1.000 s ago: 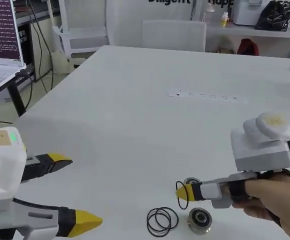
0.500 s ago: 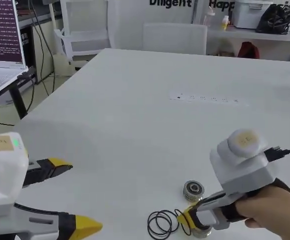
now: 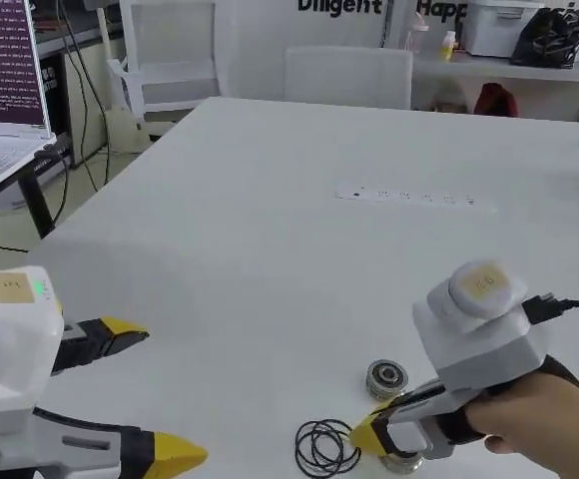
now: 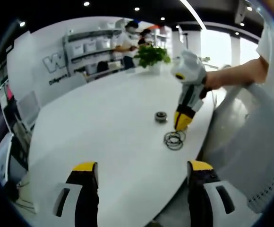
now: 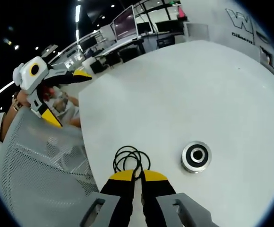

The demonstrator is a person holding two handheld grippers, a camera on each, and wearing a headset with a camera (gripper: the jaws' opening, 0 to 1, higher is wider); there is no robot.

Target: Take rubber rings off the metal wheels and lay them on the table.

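The thin black rubber rings (image 3: 323,445) lie as a small heap of overlapping loops, flat on the white table (image 3: 270,210), at the bottom centre of the head view. In the right gripper view they sit just above the jaw tips in the lower middle of the frame, as several fine circles laid one over another. The right gripper (image 5: 138,176), with yellow-tipped black jaws, has its jaws drawn almost together. A black strand from the heap runs down into the narrow slit between them, so it is pinching one ring at the heap's near edge. To the right of the heap in that view, a little apart from it, rests a silver metal wheel with a black centre (image 5: 196,157), flat on its side. In the head view this wheel (image 3: 386,378) lies just above the right gripper's tip. A second wheel (image 3: 401,462) peeps out from under that gripper at the bottom edge, half hidden. The left gripper (image 4: 142,166) is at the lower left of the head view, well apart from the rings, with its yellow-tipped jaws spread wide and nothing between them.
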